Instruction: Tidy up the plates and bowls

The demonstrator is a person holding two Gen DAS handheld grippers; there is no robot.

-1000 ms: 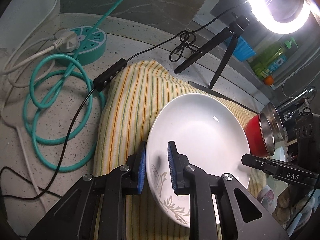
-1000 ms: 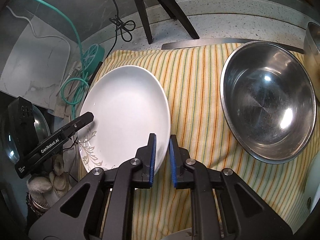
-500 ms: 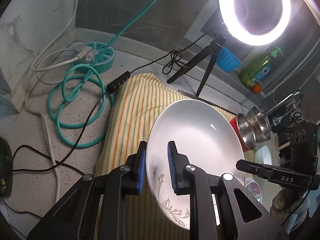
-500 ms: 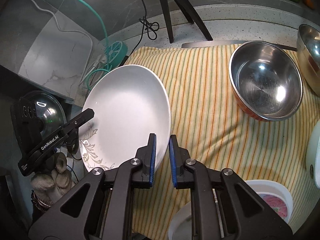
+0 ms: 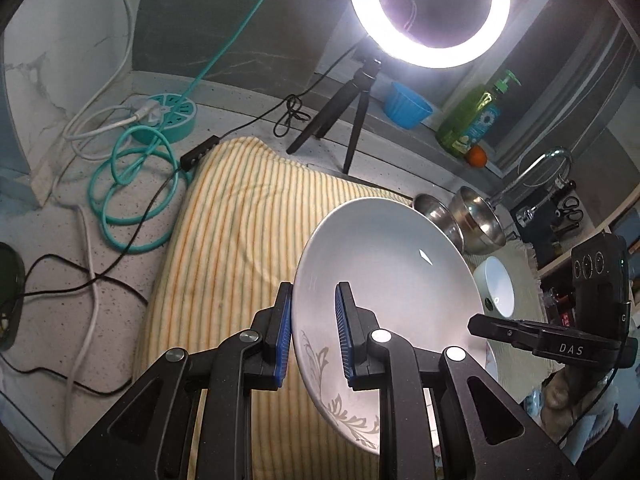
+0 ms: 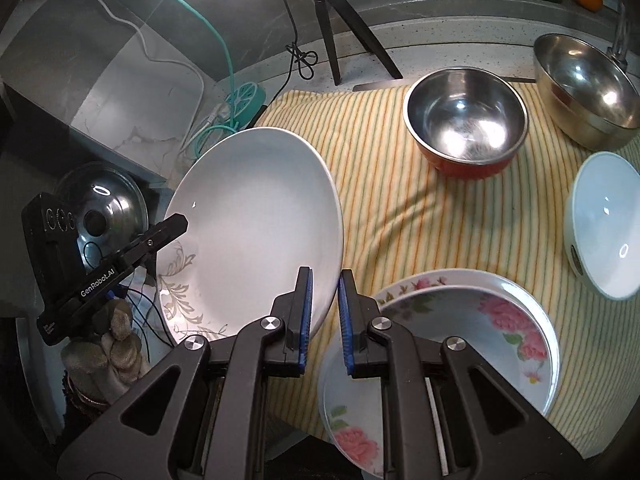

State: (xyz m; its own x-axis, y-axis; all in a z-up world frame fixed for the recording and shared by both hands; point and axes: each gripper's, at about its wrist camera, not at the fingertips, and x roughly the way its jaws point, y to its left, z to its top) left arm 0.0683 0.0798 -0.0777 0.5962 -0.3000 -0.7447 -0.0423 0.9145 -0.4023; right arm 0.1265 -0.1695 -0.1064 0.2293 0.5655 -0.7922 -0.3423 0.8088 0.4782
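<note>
A white plate (image 5: 388, 272) with a grey leaf pattern hangs tilted above the yellow striped cloth (image 5: 240, 232). My left gripper (image 5: 314, 292) is shut on its left rim. My right gripper (image 6: 325, 276) is shut on the opposite rim of the same plate (image 6: 256, 216). On the cloth stand a red bowl with a steel inside (image 6: 464, 120), a larger steel bowl (image 6: 584, 88) and a white bowl (image 6: 608, 224). A stack of floral plates (image 6: 460, 344) lies just below my right gripper.
A ring light (image 5: 428, 8) on a black tripod (image 5: 352, 104) stands behind the cloth. Teal cable loops (image 5: 136, 184), a round power strip (image 5: 168, 116) and black wires lie on the left counter. A faucet (image 5: 540, 168) is at the far right, a pot lid (image 6: 100, 216) down left.
Both grippers have risen and drawn back with the plate between them. The cloth and bowls look smaller, and the floral plates and white bowl have come into view.
</note>
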